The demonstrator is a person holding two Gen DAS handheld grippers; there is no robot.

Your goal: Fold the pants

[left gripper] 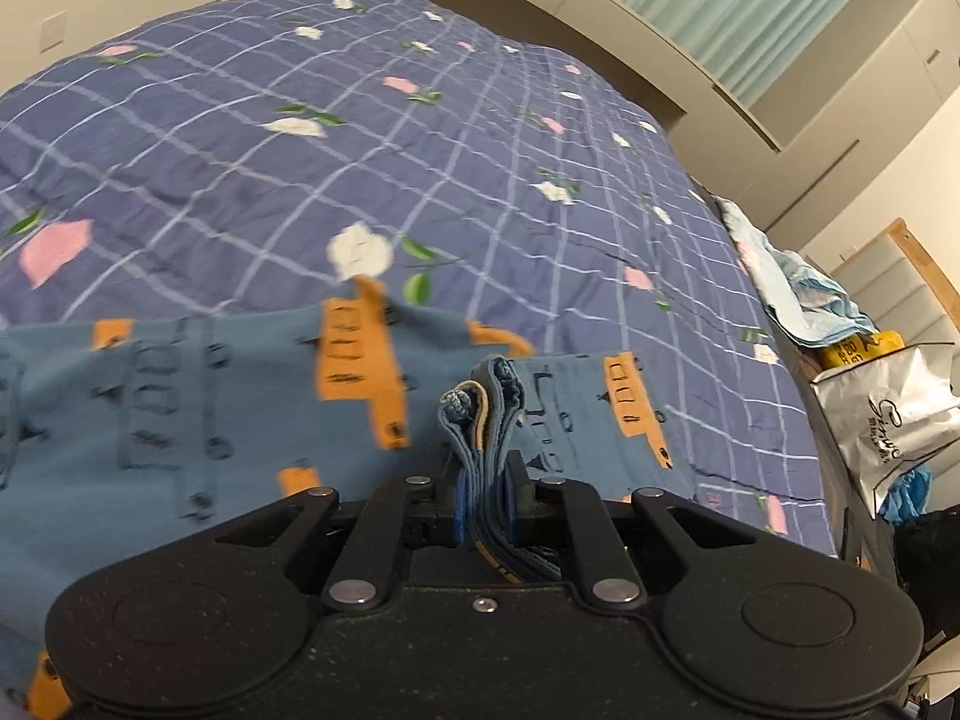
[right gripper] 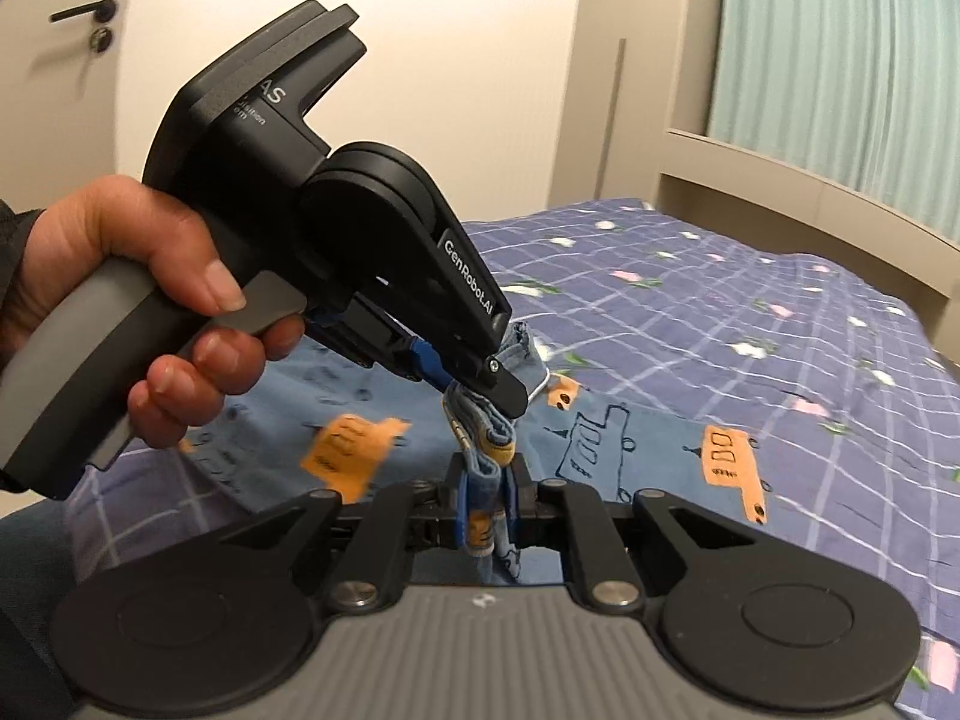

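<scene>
Blue pants (left gripper: pixel 240 396) printed with orange and outlined vehicles lie on a bed with a purple checked floral cover (left gripper: pixel 300 138). My left gripper (left gripper: pixel 485 480) is shut on a bunched, layered edge of the pants that sticks up between its blue pads. In the right wrist view my right gripper (right gripper: pixel 485 492) is shut on another bunch of the same pants (right gripper: pixel 630 450). Just beyond it the left gripper (right gripper: pixel 498 387), held by a hand (right gripper: pixel 150 294), pinches the cloth right above. The two grippers sit very close together.
Along the bed's right side stand a silver bag (left gripper: pixel 888 414), a yellow packet (left gripper: pixel 858 348) and crumpled pale blue cloth (left gripper: pixel 798 288). A curved headboard ledge and green curtain (left gripper: pixel 750 6) lie at the far end. A door with a black handle (right gripper: pixel 84 12) is at the left.
</scene>
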